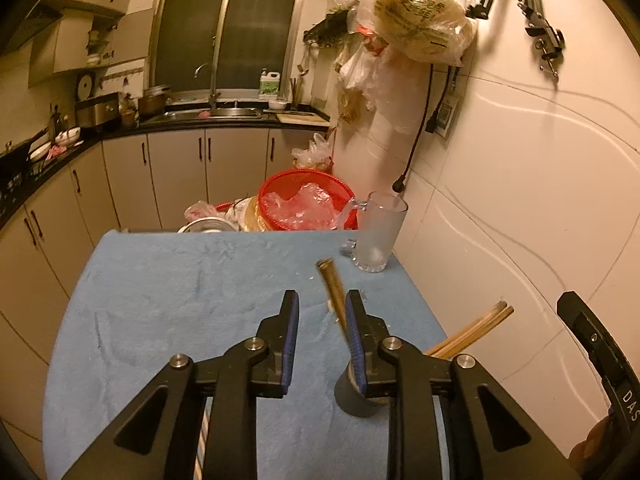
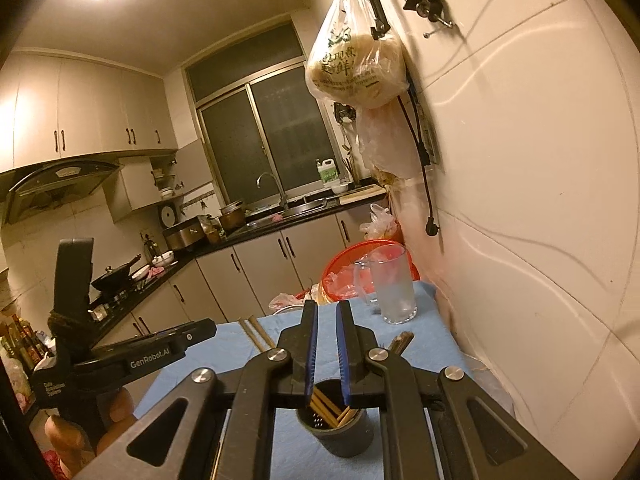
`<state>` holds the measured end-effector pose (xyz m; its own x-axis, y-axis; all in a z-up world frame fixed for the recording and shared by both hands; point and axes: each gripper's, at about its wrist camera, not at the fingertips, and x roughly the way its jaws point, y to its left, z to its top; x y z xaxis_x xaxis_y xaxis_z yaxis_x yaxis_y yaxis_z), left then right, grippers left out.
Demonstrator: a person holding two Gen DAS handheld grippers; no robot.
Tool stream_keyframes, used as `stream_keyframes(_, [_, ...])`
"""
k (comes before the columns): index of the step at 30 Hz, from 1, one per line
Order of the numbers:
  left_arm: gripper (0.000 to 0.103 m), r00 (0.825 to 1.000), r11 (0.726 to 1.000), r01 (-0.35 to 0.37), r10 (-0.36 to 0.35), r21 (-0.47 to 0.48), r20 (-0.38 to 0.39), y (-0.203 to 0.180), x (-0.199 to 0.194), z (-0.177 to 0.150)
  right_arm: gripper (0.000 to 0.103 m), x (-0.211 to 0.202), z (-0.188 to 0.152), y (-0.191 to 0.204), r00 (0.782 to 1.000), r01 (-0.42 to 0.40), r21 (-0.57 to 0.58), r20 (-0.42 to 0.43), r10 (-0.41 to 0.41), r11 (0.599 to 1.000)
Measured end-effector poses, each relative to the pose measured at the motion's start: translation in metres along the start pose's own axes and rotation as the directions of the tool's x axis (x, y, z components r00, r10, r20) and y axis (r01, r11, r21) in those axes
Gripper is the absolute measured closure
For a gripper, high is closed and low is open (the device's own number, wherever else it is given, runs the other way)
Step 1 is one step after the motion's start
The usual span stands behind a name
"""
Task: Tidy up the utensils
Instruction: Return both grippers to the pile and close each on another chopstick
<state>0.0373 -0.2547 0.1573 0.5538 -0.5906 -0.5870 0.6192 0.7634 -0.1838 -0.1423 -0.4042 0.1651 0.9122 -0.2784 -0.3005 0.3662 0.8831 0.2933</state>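
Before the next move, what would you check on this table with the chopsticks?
1. Dark cup upright on the blue cloth: ok.
2. Chopsticks inside the cup: ok, several lean in it.
3. Left gripper free of the blurred chopstick pair: cannot tell; jaws apart, the pair lies close along one finger.
4. Right gripper empty: ok, jaws close together, nothing between them.
5. Glass mug out of the way: ok, upright at the far corner by the wall.
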Motion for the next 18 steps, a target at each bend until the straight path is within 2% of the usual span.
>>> stream_keyframes(5, [0.072,0.999,0.998,-0.033,0.033,-0.044,-0.017,0.034,-0.018,-0.026,0.089,-0.003,-0.019,0.015,0.998,-0.031,-0.018,-0.053,0.030,0.999])
stream_keyframes(10, [0.069,0.991,0.985,-0.116,0.105,-0.128,-0.086,0.098,-0.031,-0.076,0.088,0.016,-0.064,0.043,0.980,-0.082,-0.058,-0.189,0.070,0.995])
stream_keyframes(13, [0.069,0.976,0.964,-0.174,0.141,-0.202,-0.167,0.142,-0.030,-0.111,0.088,0.043,-0.102,0.058,0.944,-0.121,-0.047,-0.316,0.100,0.992])
stream_keyframes(14, [0.069,0.969,0.955,-0.192,0.148,-0.225,-0.198,0.156,-0.028,-0.123,0.088,0.054,-0.117,0.064,0.925,-0.137,-0.043,-0.363,0.112,0.990])
stream_keyframes(18, [0.069,0.936,0.919,-0.228,0.116,-0.321,-0.331,0.196,-0.010,-0.159,0.088,0.095,-0.164,0.076,0.862,-0.147,-0.024,-0.494,0.117,0.989])
